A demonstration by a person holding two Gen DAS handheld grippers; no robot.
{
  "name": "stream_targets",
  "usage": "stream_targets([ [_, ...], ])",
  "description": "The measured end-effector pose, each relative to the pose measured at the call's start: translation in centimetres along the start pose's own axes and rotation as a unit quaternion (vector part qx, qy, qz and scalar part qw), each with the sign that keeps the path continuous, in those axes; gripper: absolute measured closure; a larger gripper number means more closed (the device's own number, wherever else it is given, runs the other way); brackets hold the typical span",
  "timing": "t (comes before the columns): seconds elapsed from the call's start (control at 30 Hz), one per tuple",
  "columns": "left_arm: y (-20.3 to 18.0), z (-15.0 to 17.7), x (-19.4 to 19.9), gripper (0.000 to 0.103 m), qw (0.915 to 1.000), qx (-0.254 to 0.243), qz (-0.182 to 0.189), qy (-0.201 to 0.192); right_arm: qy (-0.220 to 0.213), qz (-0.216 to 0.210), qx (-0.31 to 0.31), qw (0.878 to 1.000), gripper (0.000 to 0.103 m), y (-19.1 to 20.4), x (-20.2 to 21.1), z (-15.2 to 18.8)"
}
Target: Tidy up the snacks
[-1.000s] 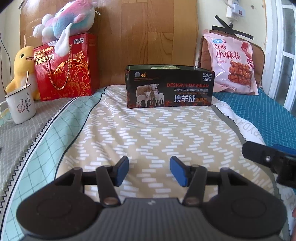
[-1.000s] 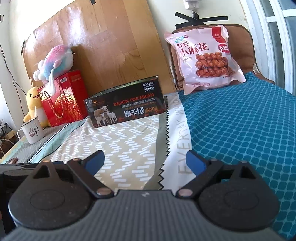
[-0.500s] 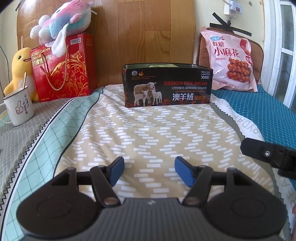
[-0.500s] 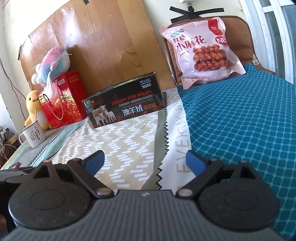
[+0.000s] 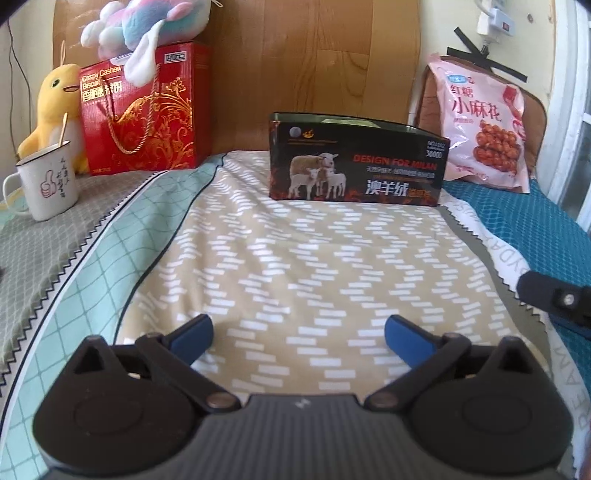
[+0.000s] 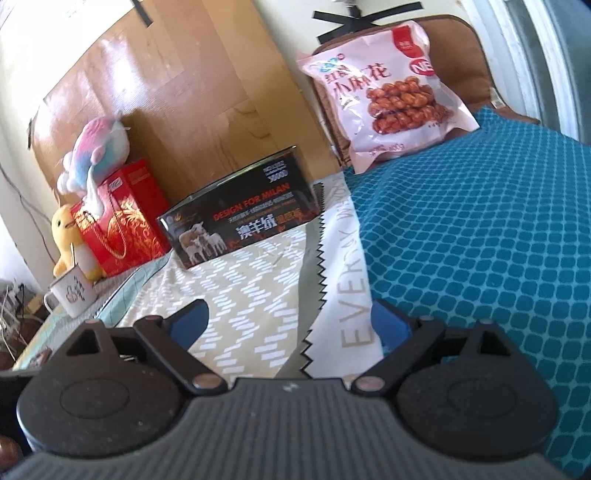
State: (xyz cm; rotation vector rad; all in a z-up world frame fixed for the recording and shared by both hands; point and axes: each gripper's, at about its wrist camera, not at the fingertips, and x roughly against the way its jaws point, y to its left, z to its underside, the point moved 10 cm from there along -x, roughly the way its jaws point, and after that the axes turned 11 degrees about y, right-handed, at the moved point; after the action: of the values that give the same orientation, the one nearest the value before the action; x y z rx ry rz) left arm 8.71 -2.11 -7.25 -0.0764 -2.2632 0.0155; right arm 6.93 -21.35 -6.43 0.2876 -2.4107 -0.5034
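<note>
Bed surface with 2 hand-held grippers. The work surface is a bed covered by several cloths laid side by side: a grey zigzag-edged cloth (image 5: 33, 243) at far left, a mint-green grid-patterned strip (image 5: 110, 258), a beige quilt with white dash rows (image 5: 314, 258) in the middle, and a teal honeycomb-patterned blanket (image 6: 480, 240) at right. A wood-grain headboard panel (image 5: 277, 55) stands behind the bed against a cream wall, and a white window frame runs up the far right edge.

The left gripper (image 5: 298, 338) hangs low over the beige quilt, its 2 blue-padded fingers spread wide with nothing between them. The right gripper (image 6: 290, 325) hangs over the seam between the quilt and the teal blanket, likewise spread apart and empty; part of it shows at the right edge of the left wrist view.

The pink plastic bag of fried dough twists (image 6: 384, 92) leans upright against a brown cushion (image 6: 458, 48) at the head of the teal blanket. The dark rectangular box printed with 3 sheep (image 5: 356, 160) stands on the far end of the beige quilt, near the bag but apart from it. The red cashew-biscuit gift box with a gold rope handle (image 5: 142, 110) stands at the headboard to the left, a pastel plush toy (image 5: 147, 22) resting on its top. A yellow plush duck (image 5: 51, 107) sits beside that box, and a white enamel mug with a thumbs-up drawing (image 5: 46, 184) stands just in front of the duck.
</note>
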Motion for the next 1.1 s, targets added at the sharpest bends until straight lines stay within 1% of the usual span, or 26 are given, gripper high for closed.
stream_targets([
  [0.17, 0.0, 0.1, -0.2, 0.000, 0.9996, -0.005, -0.027, 0.006, 0.004, -0.002, -0.001, 1.000, 0.007, 0.0, -0.1, 0.0],
  [0.27, 0.2, 0.1, -0.2, 0.000, 0.9997, 0.001, -0.023, 0.006, 0.005, -0.002, -0.001, 1.000, 0.007, 0.0, -0.1, 0.0],
  [0.4, 0.2, 0.1, -0.3, 0.000, 0.9996, -0.002, -0.028, 0.008, 0.008, -0.005, 0.000, 1.000, 0.006, 0.1, -0.2, 0.0],
  [0.63, 0.3, 0.0, -0.4, 0.000, 0.9997, 0.003, -0.025, 0.007, 0.010, -0.011, 0.005, 1.000, 0.006, 0.2, -0.2, -0.1],
  [0.83, 0.5, 0.0, -0.4, 0.000, 0.9995, 0.004, -0.030, 0.010, 0.012, -0.009, 0.011, 1.000, 0.006, 0.2, -0.3, -0.1],
  [1.1, 1.6, -0.3, -0.1, 0.000, 0.9977, 0.016, -0.066, -0.003, 0.007, -0.009, 0.011, 1.000, 0.006, 0.2, -0.2, -0.1],
])
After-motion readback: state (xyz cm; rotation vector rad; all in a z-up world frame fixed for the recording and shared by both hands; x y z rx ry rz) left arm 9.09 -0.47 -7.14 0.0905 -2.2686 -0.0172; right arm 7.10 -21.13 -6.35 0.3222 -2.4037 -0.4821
